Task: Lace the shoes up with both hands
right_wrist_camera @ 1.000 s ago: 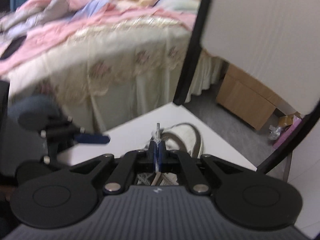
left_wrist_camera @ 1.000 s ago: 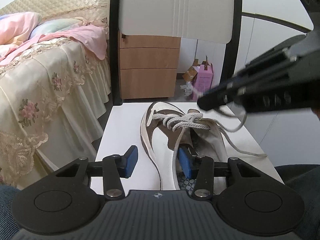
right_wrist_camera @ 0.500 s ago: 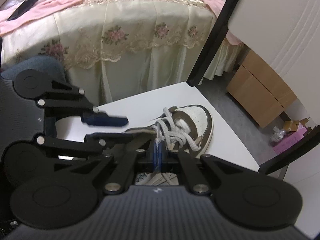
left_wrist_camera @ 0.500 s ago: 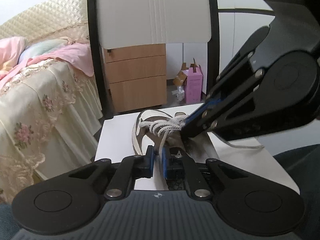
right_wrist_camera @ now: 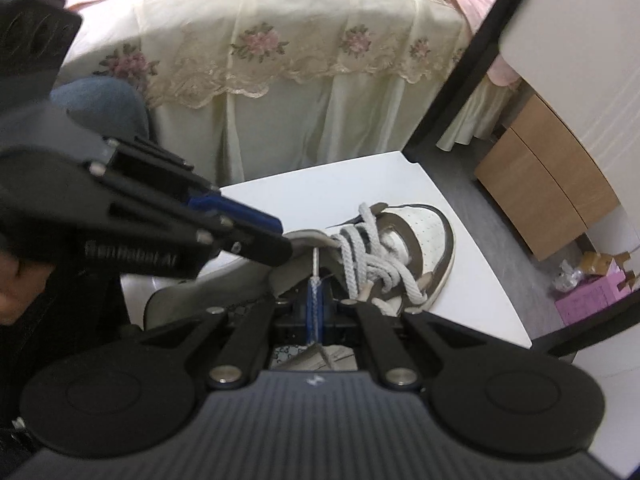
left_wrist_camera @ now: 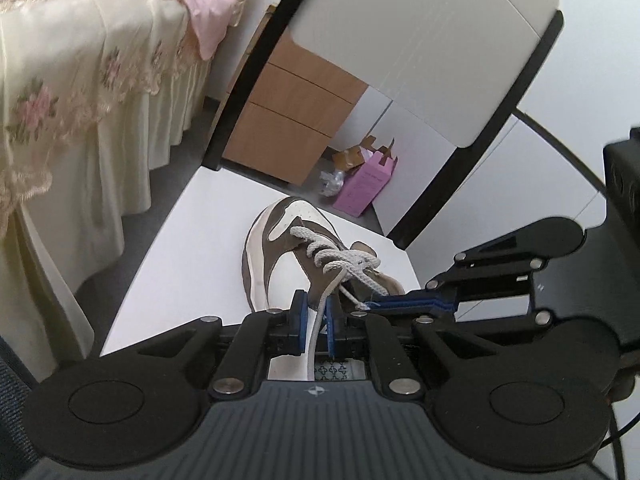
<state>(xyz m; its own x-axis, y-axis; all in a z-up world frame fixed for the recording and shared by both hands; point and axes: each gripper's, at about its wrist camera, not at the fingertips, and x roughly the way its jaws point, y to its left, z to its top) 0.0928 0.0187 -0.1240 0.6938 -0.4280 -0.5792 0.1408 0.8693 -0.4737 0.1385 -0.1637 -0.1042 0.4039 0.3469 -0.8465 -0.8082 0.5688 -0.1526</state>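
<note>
A brown-and-white sneaker (left_wrist_camera: 280, 248) lies on a small white table (left_wrist_camera: 188, 256), toe pointing away, with thick white laces (left_wrist_camera: 340, 260) crossed over its tongue. My left gripper (left_wrist_camera: 316, 310) is shut on one lace strand that runs up from the eyelets. At the right of this view, my right gripper (left_wrist_camera: 370, 304) pinches the other strand close beside it. In the right wrist view the sneaker (right_wrist_camera: 424, 232) sits ahead, and the right gripper (right_wrist_camera: 316, 300) is shut on a taut strand. The left gripper (right_wrist_camera: 280, 246) reaches in from the left over the shoe's collar.
A bed with a floral, lace-edged cover (left_wrist_camera: 80, 80) stands left of the table. A white chair back with a black frame (left_wrist_camera: 420, 40) rises behind it. On the floor beyond are a wooden drawer unit (left_wrist_camera: 292, 120) and a pink box (left_wrist_camera: 364, 184). A person's jeans-clad knee (right_wrist_camera: 100, 104) is near.
The left gripper closed on a lace strand and stays shut on it. The right gripper, still holding its strand, dropped low beside the left one. Both views now tilt down over the shoe.
</note>
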